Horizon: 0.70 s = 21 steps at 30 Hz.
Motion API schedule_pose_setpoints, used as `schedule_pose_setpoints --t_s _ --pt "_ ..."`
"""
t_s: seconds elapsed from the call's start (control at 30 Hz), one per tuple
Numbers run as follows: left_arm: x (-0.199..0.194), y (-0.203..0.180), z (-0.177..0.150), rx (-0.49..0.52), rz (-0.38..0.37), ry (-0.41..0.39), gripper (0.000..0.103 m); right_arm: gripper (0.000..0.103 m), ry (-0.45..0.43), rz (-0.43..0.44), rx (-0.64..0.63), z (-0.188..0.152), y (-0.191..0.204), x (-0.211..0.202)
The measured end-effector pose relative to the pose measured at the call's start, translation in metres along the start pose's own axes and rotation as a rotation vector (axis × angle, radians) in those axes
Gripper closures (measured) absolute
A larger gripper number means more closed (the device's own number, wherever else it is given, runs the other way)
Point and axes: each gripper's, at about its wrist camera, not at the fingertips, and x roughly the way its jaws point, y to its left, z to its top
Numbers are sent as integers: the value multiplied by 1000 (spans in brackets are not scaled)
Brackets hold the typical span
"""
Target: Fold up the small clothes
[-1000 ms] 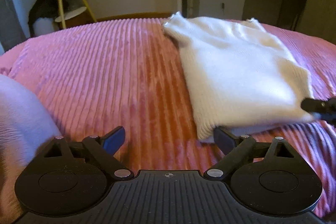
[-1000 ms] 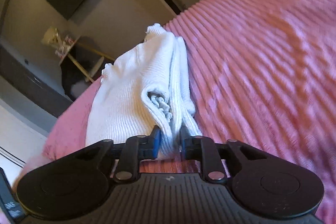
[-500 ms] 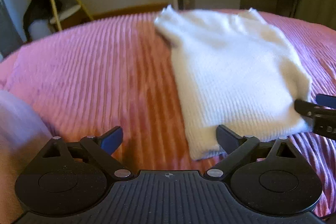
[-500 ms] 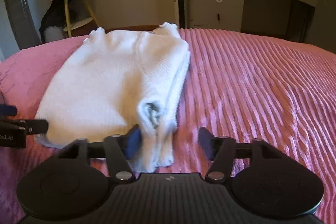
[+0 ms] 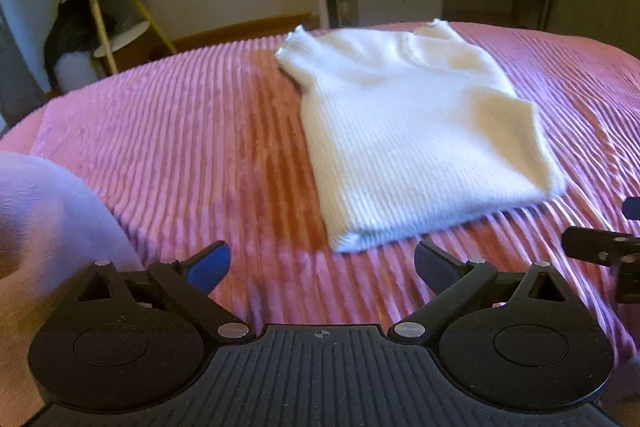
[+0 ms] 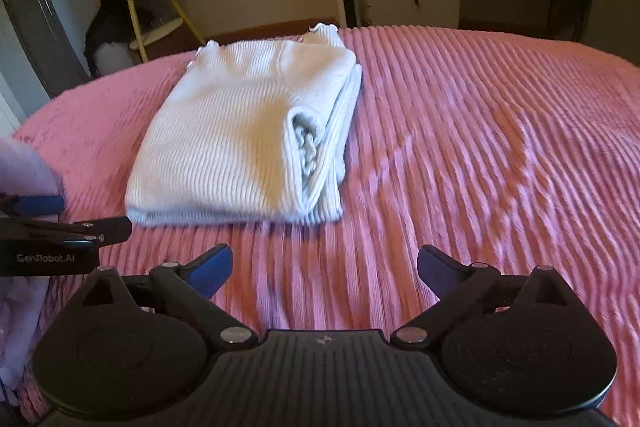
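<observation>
Fabric of the folded white sweater, left lying on the pink ribbed bedspread, had been released since a second earlier, and both the left gripper and right gripper were drawn back, spread wide and empty.

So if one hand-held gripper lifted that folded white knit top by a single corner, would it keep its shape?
Probably not. The white knit top looks like soft ribbed fabric, so it would likely droop. Its loose layers at the open right edge would probably unfold. On the ridged pink bedspread, pushing it would likely bunch it, not slide it.
</observation>
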Motion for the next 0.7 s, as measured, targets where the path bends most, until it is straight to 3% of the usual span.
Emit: schedule_pose_setpoints --t_s 0.37,0.7 --pt "-27 4 3 32 -3 -15 1 4 60 -111 -89 0 28 -8" --pt "-21 3 4 32 -20 12 1 4 54 -125 -87 6 33 -9"
